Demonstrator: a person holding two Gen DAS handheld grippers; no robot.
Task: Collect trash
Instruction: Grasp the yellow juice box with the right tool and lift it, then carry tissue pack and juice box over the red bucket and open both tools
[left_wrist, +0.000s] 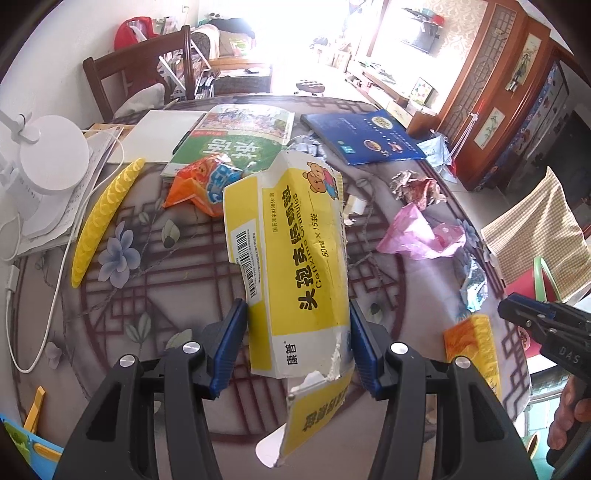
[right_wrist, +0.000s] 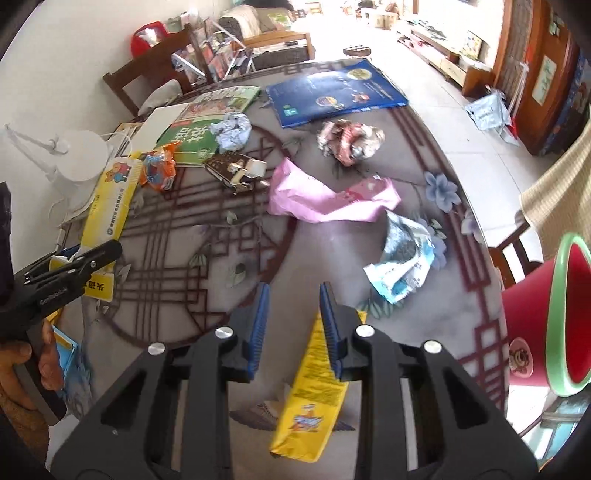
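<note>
Yellow cardboard fills the middle of the left wrist view: the left tongs (left_wrist: 297, 310) grasp one torn yellow carton (left_wrist: 295, 240) by its lower part, both blue pads pressing on its sides, and hold it upright above the worktop (right_wrist: 314, 258). The tongs point steeply downward. In the right wrist view, the left hand (right_wrist: 40, 362) closes around the black handle at the left edge.

The right tongs (right_wrist: 294, 291) also point down at the worktop. Their pads stand only a little apart and the bare worktop shows in the gap, so they clench nothing. One yellow wrapper (right_wrist: 317, 391) lies under the right-side finger, not between the pads, close to the near edge of the worktop. The right hand (left_wrist: 569, 413) shows at the edge of the left wrist view.

Six more pieces of trash lie loose on the worktop:
- one pink plastic bag (right_wrist: 317, 199) in the middle;
- one blue-and-white packet (right_wrist: 402, 258) just beside it, toward the right edge;
- one crumpled reddish wrapper (right_wrist: 351, 142) farther back;
- one pale crumpled paper (right_wrist: 231, 129), which rests on the green book (left_wrist: 236, 140);
- one small brown box (right_wrist: 232, 168);
- one orange packet (right_wrist: 159, 170).

There are two books, the green one and a blue book (left_wrist: 362, 136), well apart. A white lamp (left_wrist: 51, 155) and one yellow toothed strip (left_wrist: 107, 218) stay at the left side. One red bucket (right_wrist: 528, 317) with a green rim stands off the right edge of the worktop.
</note>
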